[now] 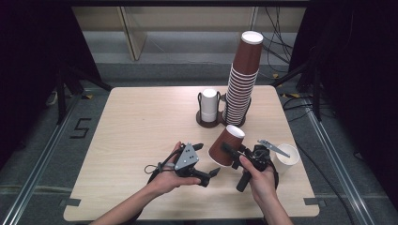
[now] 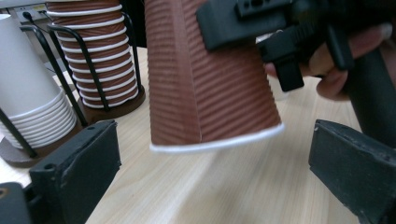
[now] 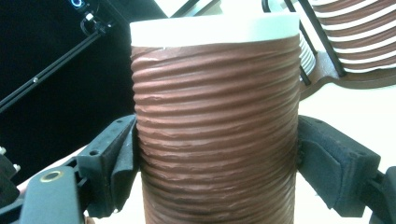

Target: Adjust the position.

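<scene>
At the table's near edge: brown ribbed paper cup (image 1: 226, 146) tilted, pinched by right gripper (image 1: 233, 150); left gripper (image 1: 210, 161) spread beside its base.

The high view is looking forward and down over the whole bench (image 1: 141, 122) from the person's side. The left gripper view is sitting low, facing the brown cup (image 2: 210, 88) closely. The right gripper view is pressing nearer still against it. All three are sharing that cup and the stacked cups (image 1: 241, 84) behind.
</scene>
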The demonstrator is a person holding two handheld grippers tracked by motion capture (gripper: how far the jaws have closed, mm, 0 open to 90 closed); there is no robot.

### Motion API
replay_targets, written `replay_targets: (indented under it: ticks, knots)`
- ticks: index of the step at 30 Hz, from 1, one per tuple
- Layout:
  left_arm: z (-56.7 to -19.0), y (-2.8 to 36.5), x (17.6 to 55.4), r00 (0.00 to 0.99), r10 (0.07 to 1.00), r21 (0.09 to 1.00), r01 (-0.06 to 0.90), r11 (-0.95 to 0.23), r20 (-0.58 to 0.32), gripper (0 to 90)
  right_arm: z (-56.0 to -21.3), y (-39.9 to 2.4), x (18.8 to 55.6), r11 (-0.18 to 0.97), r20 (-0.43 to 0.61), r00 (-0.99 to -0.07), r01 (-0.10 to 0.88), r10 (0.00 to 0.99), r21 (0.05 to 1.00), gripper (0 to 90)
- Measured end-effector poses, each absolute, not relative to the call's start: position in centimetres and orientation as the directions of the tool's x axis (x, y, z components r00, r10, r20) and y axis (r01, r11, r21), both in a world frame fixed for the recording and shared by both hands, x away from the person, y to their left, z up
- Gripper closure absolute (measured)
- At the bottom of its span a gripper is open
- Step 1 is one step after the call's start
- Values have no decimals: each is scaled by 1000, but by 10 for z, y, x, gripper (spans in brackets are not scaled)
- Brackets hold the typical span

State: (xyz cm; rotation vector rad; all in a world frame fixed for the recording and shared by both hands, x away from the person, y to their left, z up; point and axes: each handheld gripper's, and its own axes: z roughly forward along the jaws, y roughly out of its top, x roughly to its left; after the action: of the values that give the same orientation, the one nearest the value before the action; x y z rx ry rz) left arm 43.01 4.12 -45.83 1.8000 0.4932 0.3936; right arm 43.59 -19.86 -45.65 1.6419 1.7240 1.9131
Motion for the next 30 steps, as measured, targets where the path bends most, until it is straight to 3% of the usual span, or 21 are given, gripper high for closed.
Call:
replay_targets:
  ticks: [30]
  knots:
    - [-466,18,446,867,499,950,162,-268,-7,19,-458,-190,432,-355,630,-426,563,649,746,186]
